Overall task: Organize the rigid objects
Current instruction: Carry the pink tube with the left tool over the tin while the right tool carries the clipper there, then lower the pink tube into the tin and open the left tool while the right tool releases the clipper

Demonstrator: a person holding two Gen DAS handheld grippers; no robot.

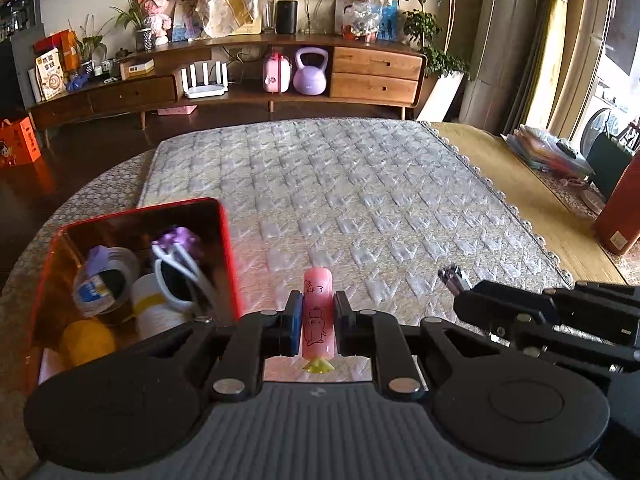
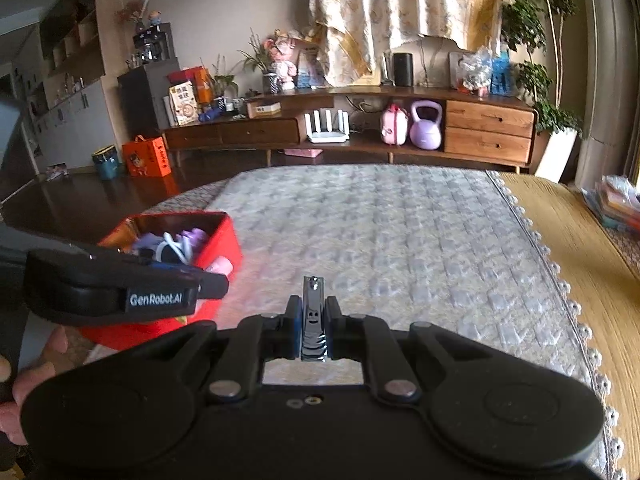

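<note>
At the far left of the left wrist view stands a red box (image 1: 224,248) on the quilted grey mat (image 1: 380,200). Its lid is off, and inside it lie several small things: a yellow ball (image 1: 86,340), a white roll with a yellow band (image 1: 154,312), a pair of white-framed sunglasses (image 1: 180,268), a purple toy (image 1: 182,238) and a roll of tape (image 1: 108,280). They touch one another, and I cannot tell exactly how they are stacked.

Just to the right of the box, the left gripper (image 1: 318,320) pinches a pink cylinder (image 1: 318,312). The cylinder is upright between the two pads, with a drawn figure and some handwriting on its side and a small yellow-green part at its lower end. It is held above the mat, beside the right wall of the box and not inside it.

Further to the right, the right gripper (image 2: 312,330) has its jaws pressed on a metal nail clipper (image 2: 313,320). The clipper points forward, away from the camera, and its tip reaches beyond the fingertips. It hangs over the mat, well apart from the box.

In the right wrist view, part of a hand (image 2: 28,384) shows at the left edge, under the left gripper.

Behind the mat there is a low wooden cabinet (image 2: 488,132) with a purple kettlebell (image 2: 426,124) on its shelf.
</note>
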